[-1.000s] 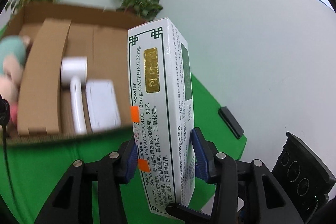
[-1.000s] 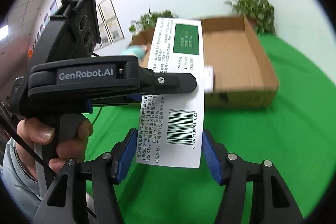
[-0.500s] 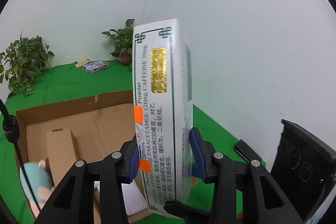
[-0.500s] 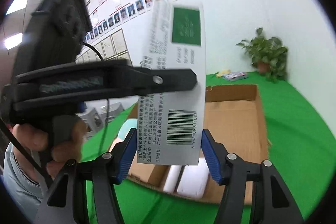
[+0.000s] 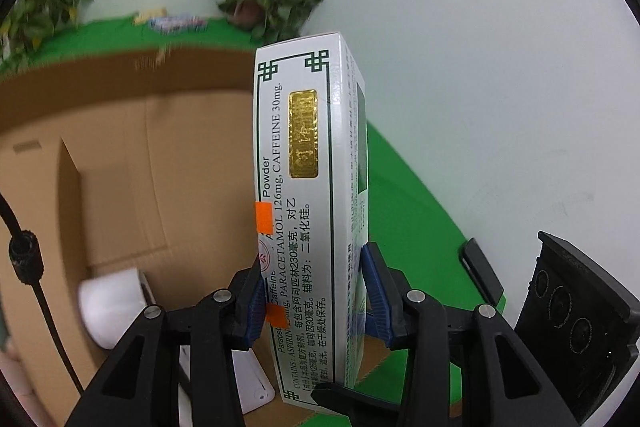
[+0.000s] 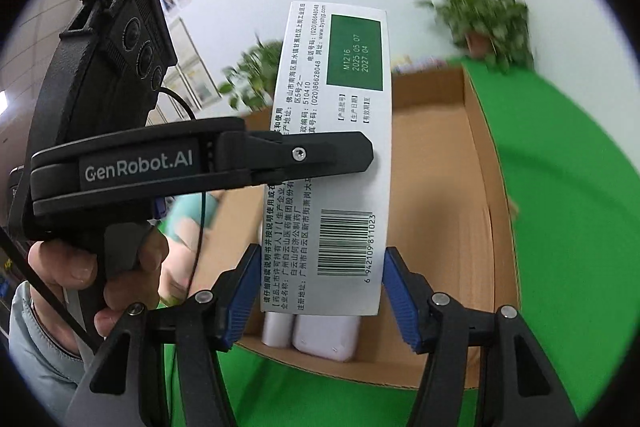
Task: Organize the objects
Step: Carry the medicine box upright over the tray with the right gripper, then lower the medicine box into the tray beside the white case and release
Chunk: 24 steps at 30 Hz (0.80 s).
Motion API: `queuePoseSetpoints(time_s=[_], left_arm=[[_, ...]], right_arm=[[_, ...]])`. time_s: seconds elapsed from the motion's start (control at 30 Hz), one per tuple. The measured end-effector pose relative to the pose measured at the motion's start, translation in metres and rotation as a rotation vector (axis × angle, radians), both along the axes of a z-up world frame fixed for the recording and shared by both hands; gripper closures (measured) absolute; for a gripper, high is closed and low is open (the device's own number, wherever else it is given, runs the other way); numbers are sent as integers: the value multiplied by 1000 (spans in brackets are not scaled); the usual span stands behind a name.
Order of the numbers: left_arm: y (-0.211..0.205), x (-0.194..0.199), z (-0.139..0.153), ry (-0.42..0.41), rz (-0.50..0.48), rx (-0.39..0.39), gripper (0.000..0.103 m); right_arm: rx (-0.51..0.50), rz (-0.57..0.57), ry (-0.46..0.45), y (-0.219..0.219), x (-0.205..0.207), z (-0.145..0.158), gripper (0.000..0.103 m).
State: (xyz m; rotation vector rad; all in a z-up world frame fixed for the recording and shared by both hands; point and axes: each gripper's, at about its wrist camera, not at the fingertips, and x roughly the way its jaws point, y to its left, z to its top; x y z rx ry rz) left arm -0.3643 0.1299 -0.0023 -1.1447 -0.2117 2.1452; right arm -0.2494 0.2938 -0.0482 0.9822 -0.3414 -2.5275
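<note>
The left hand-held gripper (image 5: 314, 301) pinches the medicine box (image 5: 310, 211) upright by its narrow sides above the near part of the cardboard box (image 6: 492, 195), while the right hand-held gripper (image 6: 320, 293) is spread, its pads close beside the carton's lower end, contact not clear. A sound placement probably means lowering it level into the bare right-hand floor of the cardboard box before letting go. White items (image 6: 316, 333) at the near wall, a plush toy (image 6: 188, 223) on the left and the divider (image 5: 68, 187) crowd the rest, with potted plants (image 6: 486, 15) far back on the green surface (image 6: 580, 227).
</note>
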Motion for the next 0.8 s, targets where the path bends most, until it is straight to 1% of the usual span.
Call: queuePoseSetpoints(time_s=[0.13, 0.2, 0.33, 0.4, 0.43, 0.53, 0.57, 0.63, 0.7, 0.73, 0.77, 0.8], left_arm=[[4, -25, -61, -111, -10, 4, 62], [8, -32, -83, -148, -6, 0, 61], [10, -40, -106, -199, -2, 4, 58], [9, -43, -109, -216, 7, 12, 55], [9, -43, -109, -214, 15, -2, 51], [4, -40, -102, -194, 37, -42, 51], [1, -39, -98, -181, 42, -46, 51], [-11, -34, -89, -154, 60, -35, 50], [-22, -28, -81, -120, 90, -54, 49], [-32, -31, -74, -87, 107, -69, 49], [-38, -25, -70, -61, 119, -83, 49], [-50, -15, -62, -7, 155, -116, 49]], right_arm=[[16, -19, -97, 6, -9, -33, 45], [23, -24, -139, 9, -13, -47, 45], [63, -29, -192, 9, -17, -63, 44], [74, -31, -199, 9, -17, -64, 44], [91, -32, -200, 8, -17, -63, 44], [191, -39, -193, -3, -16, -59, 44], [228, -45, -194, -7, -15, -58, 44], [268, -51, -198, -12, -13, -58, 44], [303, -54, -206, -19, -10, -59, 44], [316, -49, -215, -23, -9, -60, 43], [333, -48, -225, -29, -8, -62, 43], [352, -54, -222, -33, -8, -66, 42]])
